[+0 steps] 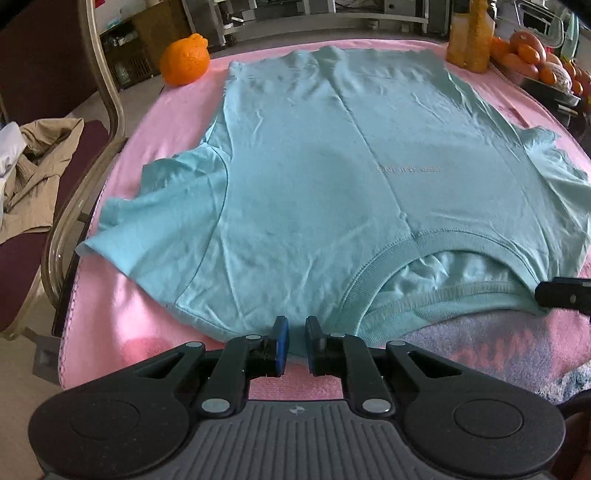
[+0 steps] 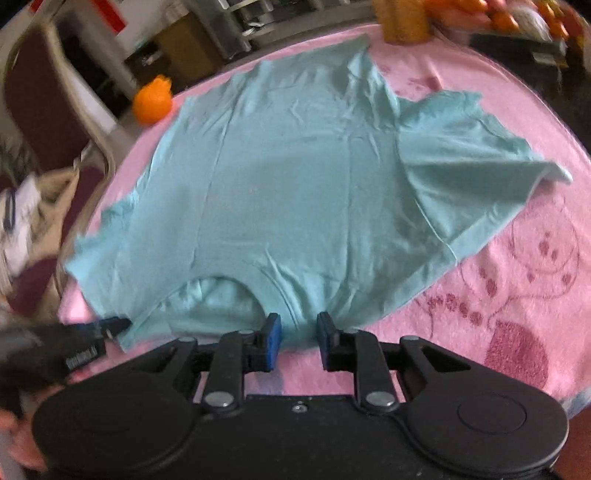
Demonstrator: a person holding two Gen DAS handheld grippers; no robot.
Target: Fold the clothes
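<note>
A light teal T-shirt (image 1: 332, 177) lies spread flat on a pink blanket (image 1: 110, 325), collar (image 1: 406, 280) toward me, hem at the far side. My left gripper (image 1: 296, 328) stands at the shirt's near shoulder edge, left of the collar, jaws a little apart with the fabric edge between them. My right gripper (image 2: 298, 325) stands at the other shoulder edge of the shirt (image 2: 295, 177), right of the collar (image 2: 218, 295), jaws slightly apart around the fabric edge. Each gripper's tip shows in the other's view: the right one (image 1: 561, 295) and the left one (image 2: 110, 326).
An orange (image 1: 184, 59) sits at the far left of the blanket. Yellow bottles (image 1: 469, 33) and a tray of fruit (image 1: 539, 62) stand at the far right. A chair (image 1: 55, 147) with beige clothes (image 1: 33, 173) stands left of the table.
</note>
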